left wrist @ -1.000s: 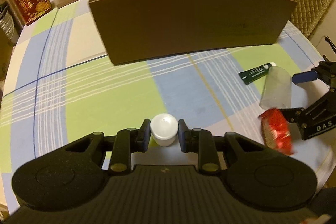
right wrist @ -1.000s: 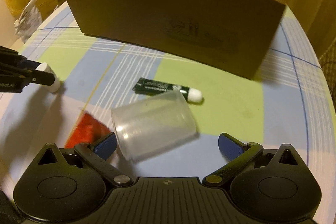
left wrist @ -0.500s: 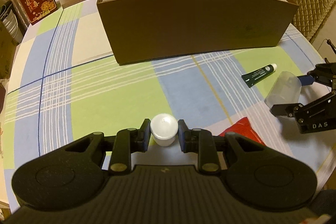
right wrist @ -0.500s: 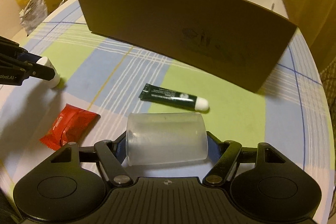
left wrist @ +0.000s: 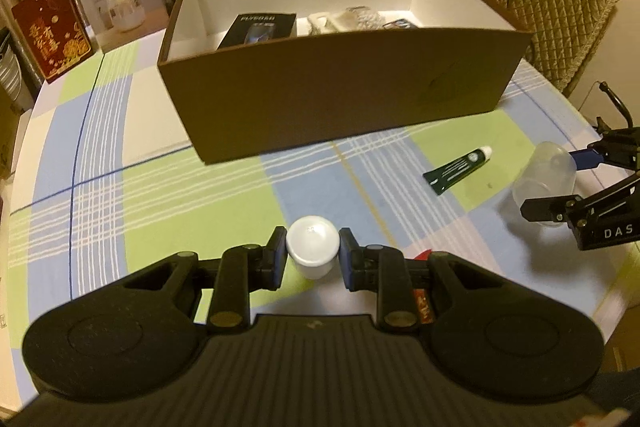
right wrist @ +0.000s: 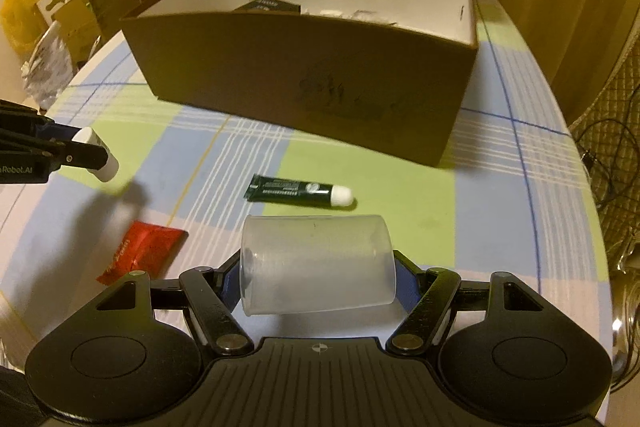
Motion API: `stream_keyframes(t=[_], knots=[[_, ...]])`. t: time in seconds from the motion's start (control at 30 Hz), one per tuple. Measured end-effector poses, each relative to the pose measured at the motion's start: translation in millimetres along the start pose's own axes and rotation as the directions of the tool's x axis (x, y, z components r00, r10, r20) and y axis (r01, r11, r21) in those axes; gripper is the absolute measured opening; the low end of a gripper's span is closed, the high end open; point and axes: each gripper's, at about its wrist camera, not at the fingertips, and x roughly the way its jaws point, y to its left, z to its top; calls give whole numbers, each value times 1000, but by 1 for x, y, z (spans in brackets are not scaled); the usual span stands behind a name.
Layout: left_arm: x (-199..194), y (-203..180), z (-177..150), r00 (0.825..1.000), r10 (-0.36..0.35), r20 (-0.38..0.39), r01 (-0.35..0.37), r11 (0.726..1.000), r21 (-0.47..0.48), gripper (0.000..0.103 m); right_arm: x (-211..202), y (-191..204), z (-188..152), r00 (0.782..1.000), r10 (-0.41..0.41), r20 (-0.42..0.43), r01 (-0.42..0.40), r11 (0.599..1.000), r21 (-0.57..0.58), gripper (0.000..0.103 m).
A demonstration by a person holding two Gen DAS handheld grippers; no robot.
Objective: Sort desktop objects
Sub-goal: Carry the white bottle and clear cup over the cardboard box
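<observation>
Both grippers [left wrist: 313, 259] [right wrist: 318, 285] higher; one tube [right wrist: 298, 190], one sachet [right wrist: 140, 253].

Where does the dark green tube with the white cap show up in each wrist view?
Left wrist: green tube right of centre on the tablecloth, cap pointing up-right toward the clear cup.
Right wrist: green tube at centre, just beyond the held clear cup, cap to the right.
Shared landmark: brown box behind it.
</observation>
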Motion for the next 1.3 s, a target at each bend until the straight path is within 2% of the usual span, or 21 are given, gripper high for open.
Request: stream_keyframes(t=[0.5,0.7,0.97,1.3], knots=[[-20,-5,30,995,-42,88,41,999,16,23,-18,-1,33,997,25,73,-25,1000,-5,70],[-23,-5,61,990,-48,132,43,998,40,23,-24,-5,65,992,42,120,-39,999,-26,70],[-17,-5,108,982,-52,181,38,996,76,23,-28,-13,116,982,20,188,-5,997,-76,70],[18,0,168,981,-94,168,79,993,92,23,-2,-34,167,982,-6,187,23,995,-92,69]])
